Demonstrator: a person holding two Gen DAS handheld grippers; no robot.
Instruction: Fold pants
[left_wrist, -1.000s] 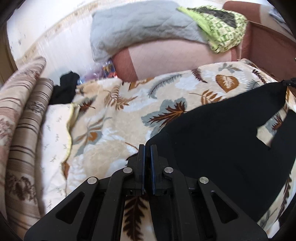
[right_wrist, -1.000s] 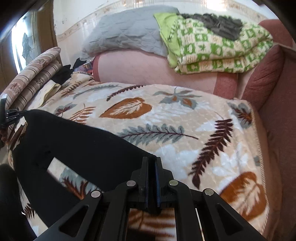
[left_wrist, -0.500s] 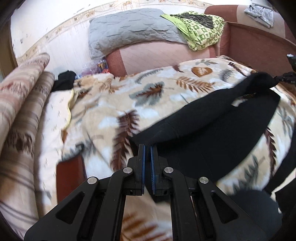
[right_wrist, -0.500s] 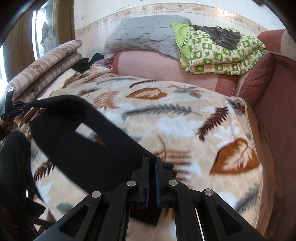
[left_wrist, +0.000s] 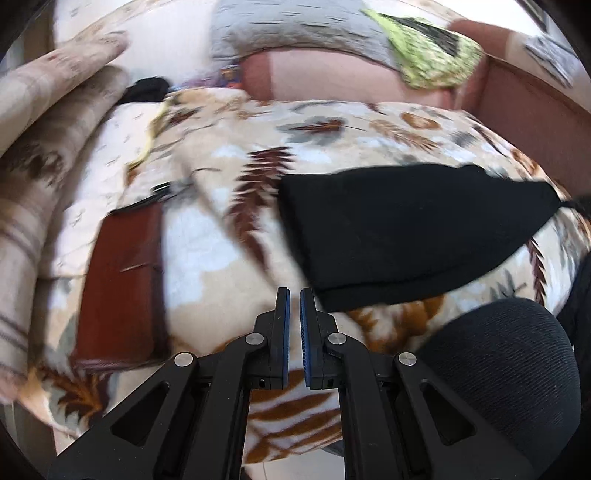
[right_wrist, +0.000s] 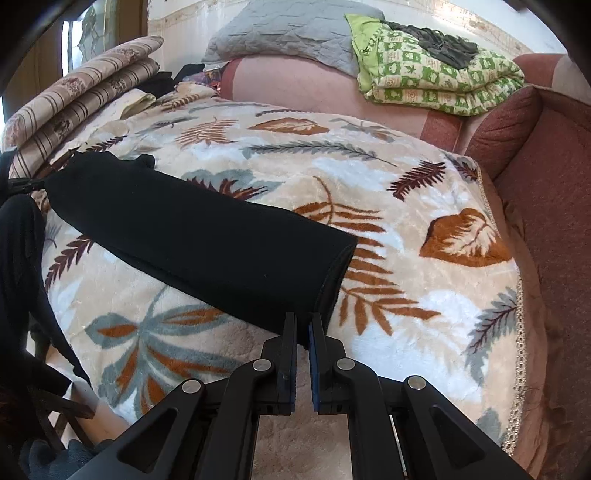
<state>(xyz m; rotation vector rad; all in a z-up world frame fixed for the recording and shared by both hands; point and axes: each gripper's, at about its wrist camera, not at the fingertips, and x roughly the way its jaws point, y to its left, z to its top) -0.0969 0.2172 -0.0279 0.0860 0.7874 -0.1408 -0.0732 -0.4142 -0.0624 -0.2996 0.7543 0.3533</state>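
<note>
The black pants (right_wrist: 199, 236) lie folded into a long flat band on the leaf-patterned blanket (right_wrist: 388, 206). In the left wrist view the pants (left_wrist: 406, 232) lie ahead and to the right of my left gripper (left_wrist: 292, 295). Its jaws stand slightly apart with nothing between them, and the near corner of the pants is just to their right. My right gripper (right_wrist: 303, 321) also has its jaws slightly apart. The near right corner of the pants sits right at its fingertips; I cannot tell if cloth is still between them.
A dark red-brown sofa part (left_wrist: 122, 280) shows at the blanket's left edge. Striped cushions (right_wrist: 81, 99) lie at the left. A grey quilt (right_wrist: 295, 33) and a green patterned blanket (right_wrist: 436, 74) are stacked on the sofa back. A black chair seat (left_wrist: 506, 373) stands near right.
Both grippers brought the lifted edge of the pants down toward me, laying them flat in a folded band. The left gripper let go and pulled back left; both jaws opened slightly.
</note>
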